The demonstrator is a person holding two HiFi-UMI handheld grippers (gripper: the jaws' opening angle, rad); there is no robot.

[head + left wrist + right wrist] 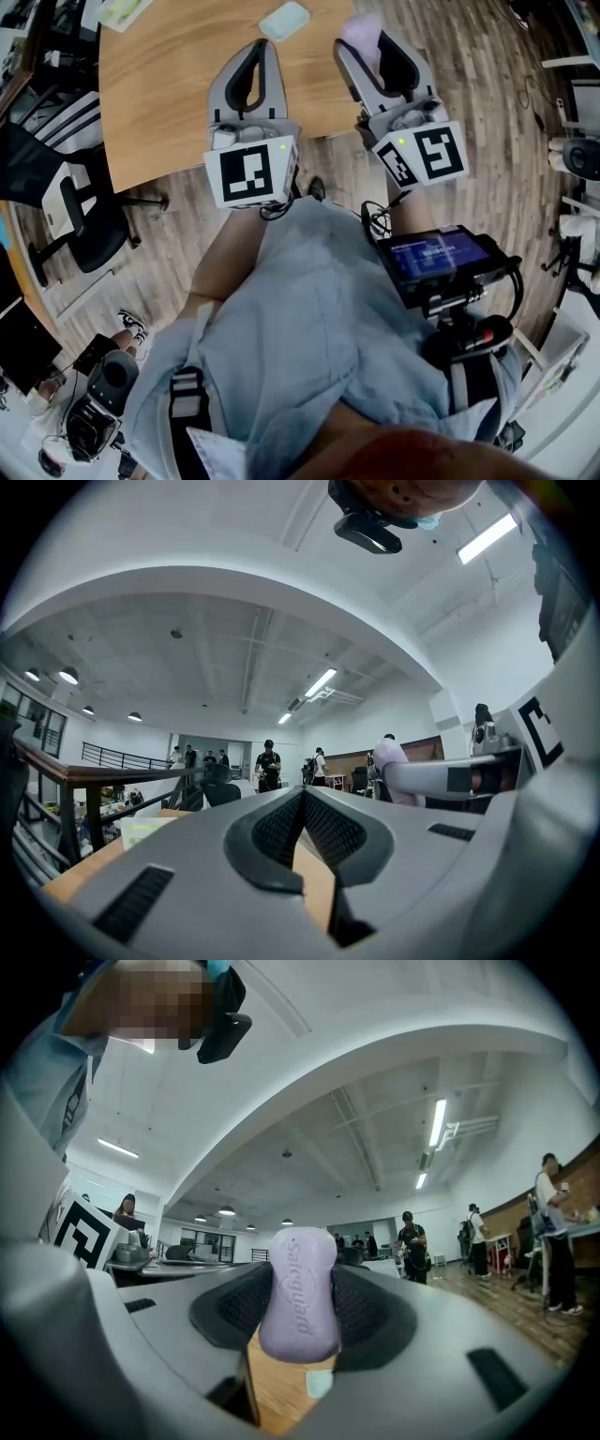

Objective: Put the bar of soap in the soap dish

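Note:
A lilac bar of soap stands upright between the jaws of my right gripper, which is shut on its two flat sides. The head view shows the soap at the tip of the right gripper, over the right part of the wooden table. The pale green soap dish lies on the table ahead, between the two grippers. It also shows small below the soap as the dish. My left gripper hovers over the table with its jaws together at the tip and nothing in it.
A pale yellow-green packet lies at the table's far left. A black office chair stands left of the table, whose near edge runs just under the grippers. A screen device hangs at the person's waist. People stand far off in the room.

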